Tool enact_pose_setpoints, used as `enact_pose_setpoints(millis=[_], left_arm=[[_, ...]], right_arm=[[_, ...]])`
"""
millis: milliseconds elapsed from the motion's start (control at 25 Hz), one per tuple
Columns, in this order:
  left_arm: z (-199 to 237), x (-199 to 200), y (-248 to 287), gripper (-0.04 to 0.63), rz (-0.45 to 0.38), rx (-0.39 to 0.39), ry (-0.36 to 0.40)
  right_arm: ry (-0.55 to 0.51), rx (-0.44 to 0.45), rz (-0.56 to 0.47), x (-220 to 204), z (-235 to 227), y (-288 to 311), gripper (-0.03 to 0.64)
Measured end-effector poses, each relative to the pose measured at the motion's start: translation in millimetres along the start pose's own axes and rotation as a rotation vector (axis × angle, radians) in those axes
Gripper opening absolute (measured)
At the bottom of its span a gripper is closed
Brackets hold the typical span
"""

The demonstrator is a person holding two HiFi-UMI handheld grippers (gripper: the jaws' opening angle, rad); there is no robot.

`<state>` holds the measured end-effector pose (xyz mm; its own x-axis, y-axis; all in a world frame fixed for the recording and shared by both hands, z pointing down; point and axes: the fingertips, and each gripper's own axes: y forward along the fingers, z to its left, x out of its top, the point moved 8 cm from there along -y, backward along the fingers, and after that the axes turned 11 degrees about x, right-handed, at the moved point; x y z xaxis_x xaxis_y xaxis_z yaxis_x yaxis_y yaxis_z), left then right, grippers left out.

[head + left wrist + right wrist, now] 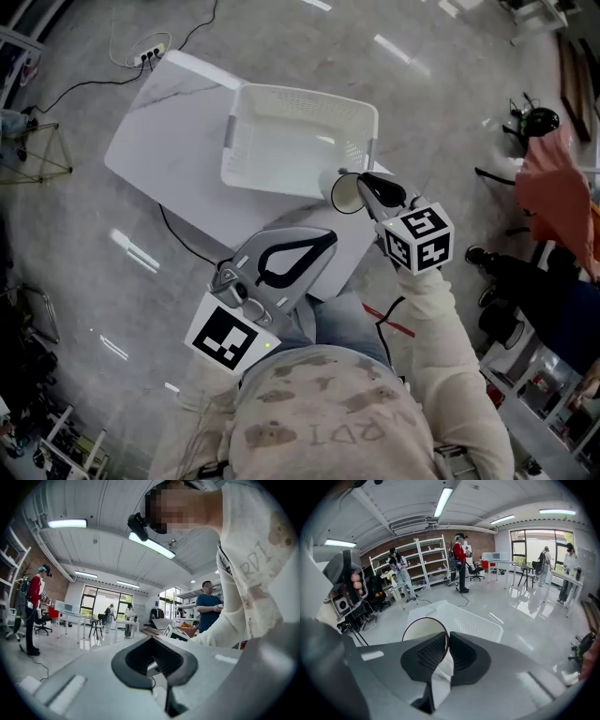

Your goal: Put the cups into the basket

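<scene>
Seen from above, a white basket (281, 174) sits on a white, marble-veined table (169, 122). It is rectangular with rounded corners, its plastic walls are pierced with rows of small holes, and nothing can be seen inside it.

The right gripper (367, 184) holds a cup (343, 193) in the air at the basket's near corner, on the person's right. The cup is just outside the basket wall, not over the inside. It is tipped on its side, with its round mouth facing away from the gripper.

The right gripper view shows the grip. Its ribbed black pads (433, 651) are closed on the cup's (419, 632) thin wall at the rim — one pad inside the mouth, one outside. The perforated basket (476, 623) lies just beyond.

The cup is white with a thin dark line around its lip. It looks like paper or thin plastic, so it is probably very light and easily crushed or bent out of round. A light pinch on the rim should be enough. It could twist in the grip if swung quickly.

The left gripper (323, 242) is well back from the basket, near the person's body. Its own view shows the left gripper (154, 641) with its tips pressed together on nothing — it carries no cup.
</scene>
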<state>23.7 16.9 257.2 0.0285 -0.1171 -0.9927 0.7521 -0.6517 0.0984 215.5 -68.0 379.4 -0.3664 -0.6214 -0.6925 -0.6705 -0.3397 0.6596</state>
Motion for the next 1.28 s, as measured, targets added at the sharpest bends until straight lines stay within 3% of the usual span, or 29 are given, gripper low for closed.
enact_pose_setpoints(millis=[280,600,720,1000,1280], left_arm=[[56.3,-5.5,-22.7,0.000,-0.015,0.064,0.000],[102.0,-48.8,-41.9,0.000,-0.029,0.093,-0.031],[110.6,-68.4,-45.1,0.000,-0.015,0.109,-0.022],[118.0,-101.6,-61.5,0.000,0.003,0.156,-0.096],[123.7,-109.5,-66.8,0.000,0.010,0.179,-0.114]], right_arm=[[-0.016,0.056,0.114,27.3,-23.0,118.3,0.051],[-0.057,0.082,0.288,-0.4,-40.3,229.2,0.052],[-0.089,0.093,0.344,-12.4,-51.7,256.2,0.052],[-0.124,0.135,0.436,-37.0,-61.0,302.8,0.054],[-0.124,0.152,0.430,-43.6,-67.1,311.5,0.054]])
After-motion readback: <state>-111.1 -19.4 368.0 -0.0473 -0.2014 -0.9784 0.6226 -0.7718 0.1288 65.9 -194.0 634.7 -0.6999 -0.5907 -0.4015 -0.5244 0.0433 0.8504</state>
